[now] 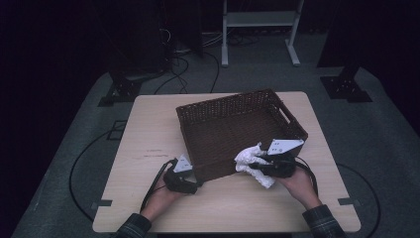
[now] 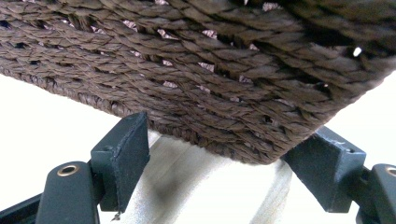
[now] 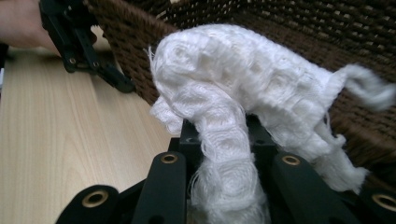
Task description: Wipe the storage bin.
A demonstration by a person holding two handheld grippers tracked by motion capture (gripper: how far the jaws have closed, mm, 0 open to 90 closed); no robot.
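Right of centre in the high view, my right gripper (image 1: 258,165) has its jaws clamped on a cloth (image 1: 253,159), a crumpled white rag at the near rim of the basket (image 1: 218,106). Through the right gripper view the cloth (image 3: 243,88) looks waffle-textured with frayed edges, bunched above the jaws, one strand hanging down between them and a tail trailing toward the right edge. Lower left of centre, my left gripper (image 1: 190,182) sits at the basket's near corner; in the left gripper view its jaws stand apart on either side of that woven brown corner (image 2: 243,116), over the table (image 1: 148,163).
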